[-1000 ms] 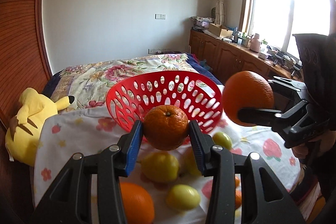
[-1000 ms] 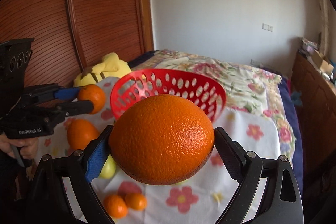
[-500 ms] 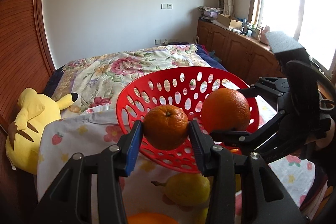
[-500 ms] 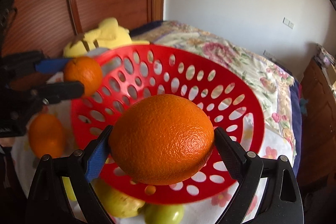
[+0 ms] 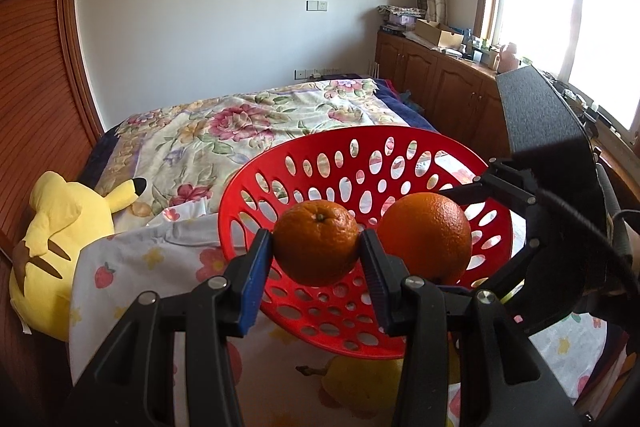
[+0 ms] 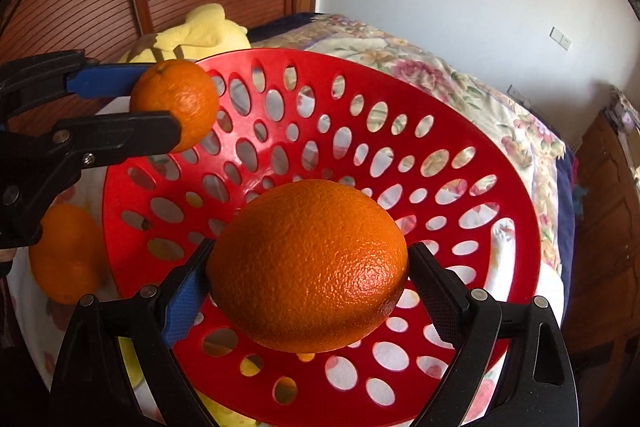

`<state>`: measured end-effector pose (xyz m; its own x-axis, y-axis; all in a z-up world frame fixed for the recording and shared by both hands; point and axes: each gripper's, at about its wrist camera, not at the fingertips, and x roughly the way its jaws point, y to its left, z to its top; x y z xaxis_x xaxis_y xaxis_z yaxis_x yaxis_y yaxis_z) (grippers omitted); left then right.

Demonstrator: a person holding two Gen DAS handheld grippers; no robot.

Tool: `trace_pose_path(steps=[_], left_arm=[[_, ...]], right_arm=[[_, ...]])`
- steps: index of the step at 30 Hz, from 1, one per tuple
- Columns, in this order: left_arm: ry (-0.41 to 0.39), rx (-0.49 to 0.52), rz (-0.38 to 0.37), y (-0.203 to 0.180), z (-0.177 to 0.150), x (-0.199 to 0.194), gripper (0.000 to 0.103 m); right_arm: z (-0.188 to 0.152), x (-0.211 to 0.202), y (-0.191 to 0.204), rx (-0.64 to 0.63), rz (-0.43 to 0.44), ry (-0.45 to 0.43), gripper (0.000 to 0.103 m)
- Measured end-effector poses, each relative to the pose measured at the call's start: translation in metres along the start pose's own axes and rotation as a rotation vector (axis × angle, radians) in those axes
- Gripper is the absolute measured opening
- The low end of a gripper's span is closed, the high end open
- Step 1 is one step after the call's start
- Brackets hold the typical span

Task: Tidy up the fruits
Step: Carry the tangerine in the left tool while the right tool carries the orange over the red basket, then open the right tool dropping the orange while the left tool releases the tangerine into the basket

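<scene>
The left tongs (image 5: pixel 316 253) are nearly closed, their pads pressed on either side of a small orange (image 5: pixel 316 241) with a dimpled skin and its stem scar facing up. They hold it above the near left rim of the red basket (image 5: pixel 400 341). The right tongs (image 6: pixel 308 267) stand wide, clamped across a large orange (image 6: pixel 308 267) with pebbled, glossy peel that fills the span between the blue pad and the black one. It hangs over the middle of the basket's bowl. From the left wrist view the two fruits sit side by side, the large one to the right and just beyond the small one.

The basket is a shallow round plastic dish pierced all over with oval holes. It rests on a white sheet (image 5: pixel 132 267) printed with strawberries and flowers. On the sheet, partly tucked under the near rim, lies a yellow pear (image 5: pixel 360 383); another orange (image 6: pixel 66 259) rests to the left of the basket.

Farther left a yellow plush toy (image 5: pixel 60 227) leans by the ribbed wooden panel (image 5: pixel 32 67). Beyond the basket spreads a floral quilt (image 5: pixel 240 123) on the bed, and wooden cabinets (image 5: pixel 436 83) run along the right wall under the window.
</scene>
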<state>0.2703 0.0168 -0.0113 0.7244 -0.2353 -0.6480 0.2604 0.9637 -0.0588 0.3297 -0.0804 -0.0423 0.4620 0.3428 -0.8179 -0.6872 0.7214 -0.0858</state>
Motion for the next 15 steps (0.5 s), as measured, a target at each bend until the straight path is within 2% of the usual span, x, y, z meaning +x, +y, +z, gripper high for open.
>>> trace_pose_path(steps=[11,12,15], left_arm=[[0.014,0.007,0.005,0.003,0.002,0.006,0.043],[0.015,0.007,0.005,0.004,0.002,0.007,0.043],[0.017,0.007,0.007,0.003,0.002,0.007,0.043]], right_arm=[[0.001,0.013,-0.001,0.041,0.009,0.033,0.095],[0.002,0.013,-0.002,0.047,0.012,0.034,0.093],[0.013,0.004,-0.008,0.077,0.009,-0.004,0.093]])
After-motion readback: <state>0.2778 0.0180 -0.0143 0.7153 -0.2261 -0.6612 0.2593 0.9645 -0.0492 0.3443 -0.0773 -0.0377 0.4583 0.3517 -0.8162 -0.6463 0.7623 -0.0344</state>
